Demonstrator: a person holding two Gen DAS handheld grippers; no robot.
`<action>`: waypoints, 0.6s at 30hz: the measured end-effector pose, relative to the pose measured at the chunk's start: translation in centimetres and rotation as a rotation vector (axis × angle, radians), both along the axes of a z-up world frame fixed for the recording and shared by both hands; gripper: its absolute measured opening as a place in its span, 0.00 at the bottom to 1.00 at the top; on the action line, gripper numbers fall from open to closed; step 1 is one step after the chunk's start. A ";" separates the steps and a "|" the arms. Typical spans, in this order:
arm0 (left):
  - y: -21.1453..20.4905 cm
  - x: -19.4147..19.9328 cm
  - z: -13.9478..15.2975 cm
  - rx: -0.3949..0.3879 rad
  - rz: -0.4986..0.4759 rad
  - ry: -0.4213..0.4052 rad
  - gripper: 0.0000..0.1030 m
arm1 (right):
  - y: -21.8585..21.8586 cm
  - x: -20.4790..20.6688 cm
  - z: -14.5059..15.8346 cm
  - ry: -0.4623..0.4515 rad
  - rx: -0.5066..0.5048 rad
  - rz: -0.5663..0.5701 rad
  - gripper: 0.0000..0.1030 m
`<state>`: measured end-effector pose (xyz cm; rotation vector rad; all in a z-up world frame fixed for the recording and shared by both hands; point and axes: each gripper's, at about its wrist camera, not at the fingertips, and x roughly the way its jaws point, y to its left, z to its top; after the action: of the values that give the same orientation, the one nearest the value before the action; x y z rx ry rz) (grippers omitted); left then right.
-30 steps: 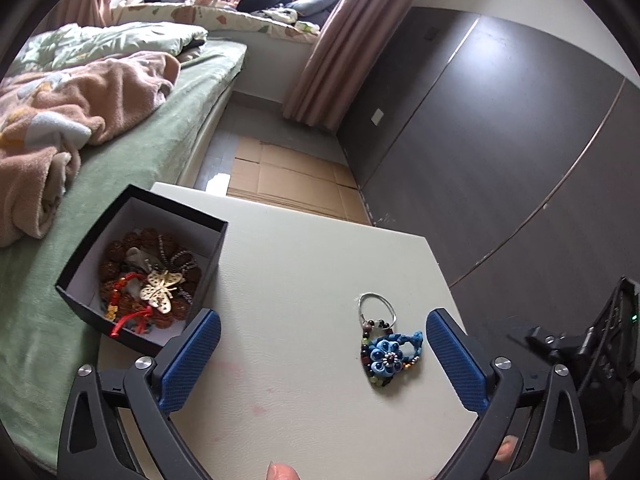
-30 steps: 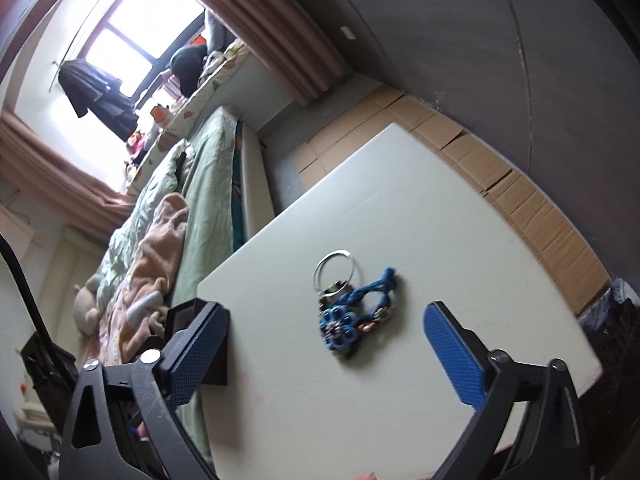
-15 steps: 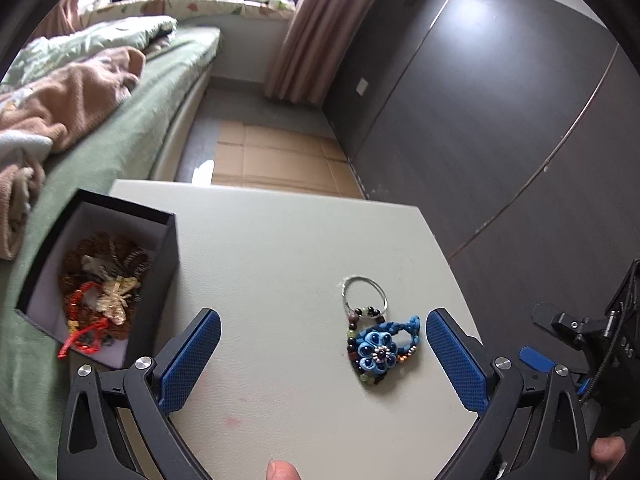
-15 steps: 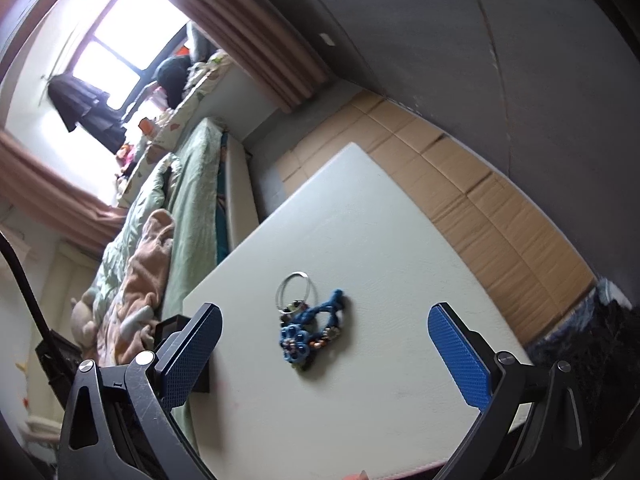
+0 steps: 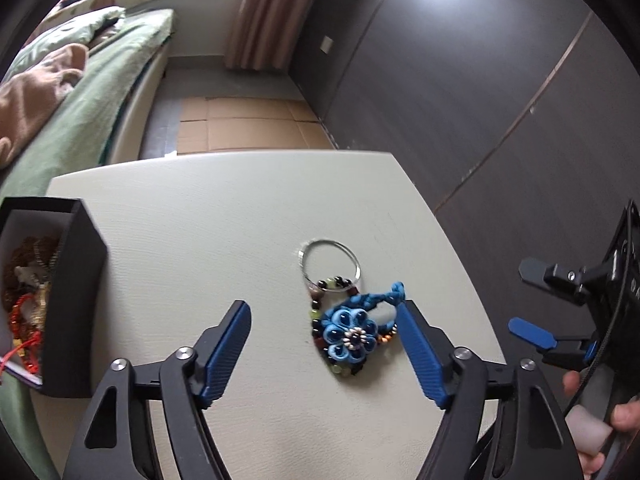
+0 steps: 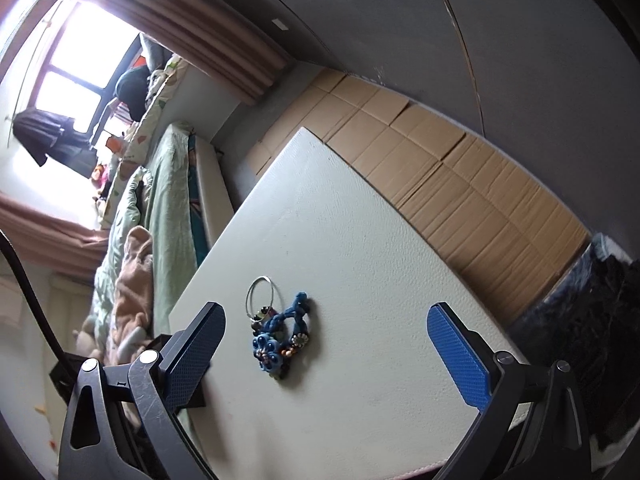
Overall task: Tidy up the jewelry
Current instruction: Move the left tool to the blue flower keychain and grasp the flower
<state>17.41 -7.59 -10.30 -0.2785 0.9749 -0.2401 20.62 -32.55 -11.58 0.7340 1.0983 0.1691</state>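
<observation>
I have my left gripper (image 5: pixel 324 346) angled down over the flower charm (image 5: pixel 349 334), which lies flat on the pale table (image 5: pixel 224 216) between the blue pads, nearer the right one. The jaws have just been closing in; they are partly spread and neither pad presses on the charm yet, though the right pad looks just beside its braided cord. My right gripper (image 6: pixel 324 356) hangs wide open above the same table and holds nothing; the charm sits nearer its left pad.

The charm looks light and floppy to me: a knotted blue cord loop, a padded fabric flower, a string of small beads and a thin metal ring (image 5: pixel 330 262) at the far end. Nothing on it is stiff except the ring, so I expect it to dangle and swing once lifted. The beads and ring seem slippery and too thin for these broad pads. I judge the flower itself, or the thick braid beside it, to be the best hold: soft, bulky, grippy.

The black box (image 5: pixel 74 296) with the other jewelry stands at the table's left edge, well apart from the charm.
</observation>
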 end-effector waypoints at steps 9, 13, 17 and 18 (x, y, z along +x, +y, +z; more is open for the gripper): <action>-2.9 1.0 -2.2 0.058 -0.054 0.031 0.61 | 0.1 0.1 -1.4 0.062 0.043 0.001 0.79; -3.8 1.1 -2.8 0.094 -0.070 0.031 0.53 | 0.0 0.0 -1.0 0.056 0.012 -0.006 0.79; -4.7 0.8 -3.4 0.152 -0.094 0.031 0.53 | -0.1 -0.1 -0.3 0.041 -0.059 -0.026 0.79; -4.9 0.7 -3.5 0.172 -0.103 0.026 0.52 | -0.1 -0.1 -0.2 0.038 -0.068 -0.025 0.79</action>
<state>18.11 -12.51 -13.82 -0.0747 1.0301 -0.2449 20.52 -32.64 -11.74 0.6919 1.1255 0.0958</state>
